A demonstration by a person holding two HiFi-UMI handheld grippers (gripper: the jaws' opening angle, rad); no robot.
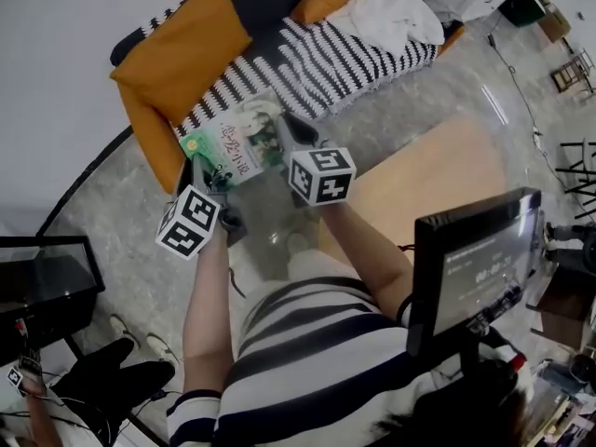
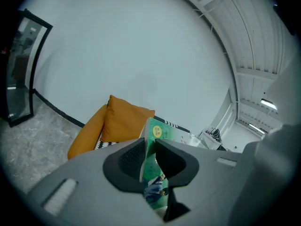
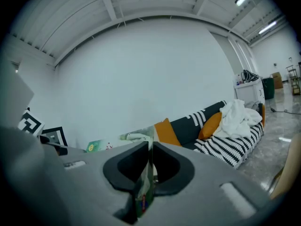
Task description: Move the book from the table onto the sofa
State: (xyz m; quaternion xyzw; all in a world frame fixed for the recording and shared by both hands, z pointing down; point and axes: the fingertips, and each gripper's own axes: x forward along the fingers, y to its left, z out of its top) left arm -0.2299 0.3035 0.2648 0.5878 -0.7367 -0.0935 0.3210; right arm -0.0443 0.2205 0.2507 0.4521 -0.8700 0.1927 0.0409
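**Both grippers carrying the book toward the sofa.** The left gripper (image 2: pixel 149 147) was clamped on one edge of the book (image 1: pixel 237 147). In the left gripper view its two dark pads pressed the green cover from either side, and the book stood on edge between them. The right gripper (image 3: pixel 151 150) was likewise clenched on the opposite edge, its pads nearly together with the thin margin of the book pinched between them.

In the head view the book hung between the two grippers, cover facing up and tilted slightly, clear of any support. It was held above the grey stone floor (image 1: pixel 140 250), close to the front edge of the sofa (image 1: pixel 307 59) at its nearer end. Whether it had reached a point over the seat could not be told.

The sofa had a black-and-white striped seat, with an orange cushion (image 1: pixel 186 45) at the end nearest the book and a crumpled white cloth (image 1: pixel 396 3) at the far end. The wooden desk (image 1: pixel 438 184) lay to the right of the person's arms, well apart from the book. A dark screen (image 1: pixel 475 268) stood at the desk's near side. A striped shirt (image 1: pixel 307 352) filled the lower centre of the head view.
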